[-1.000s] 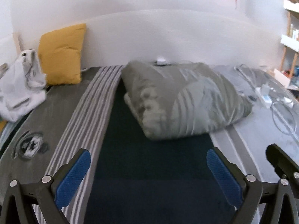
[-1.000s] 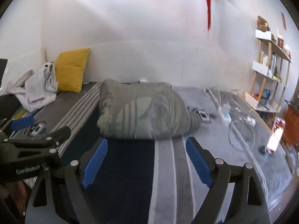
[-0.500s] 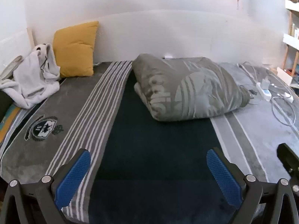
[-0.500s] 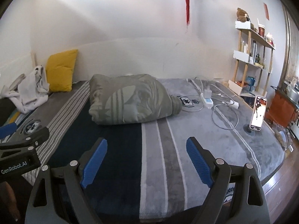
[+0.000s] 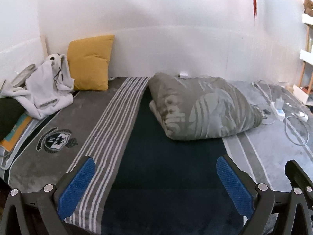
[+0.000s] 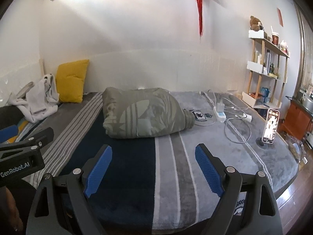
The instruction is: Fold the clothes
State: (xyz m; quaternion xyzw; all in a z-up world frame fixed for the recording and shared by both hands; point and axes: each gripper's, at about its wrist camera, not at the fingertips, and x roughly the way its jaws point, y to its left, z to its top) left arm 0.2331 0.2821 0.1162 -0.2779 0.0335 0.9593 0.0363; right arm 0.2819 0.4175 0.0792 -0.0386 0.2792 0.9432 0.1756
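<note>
- Bed with grey-and-navy striped plush blanket (image 5: 166,168): your work surface, bare in front.
- Olive-grey leaf-print folded quilt (image 5: 203,107): mid-bed; not the garment.
- Crumpled white cloth garment (image 5: 47,90): far left, beside the yellow square cushion (image 5: 90,62); unfolded, so folding seems not begun.
- Left hand-held gripper (image 5: 155,188), right hand-held gripper (image 6: 153,173): both released, empty; reach left to fetch it.

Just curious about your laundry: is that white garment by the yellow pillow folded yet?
Not folded. The white garment lies in a crumpled heap beside the yellow pillow, with loose, uneven edges.
</note>
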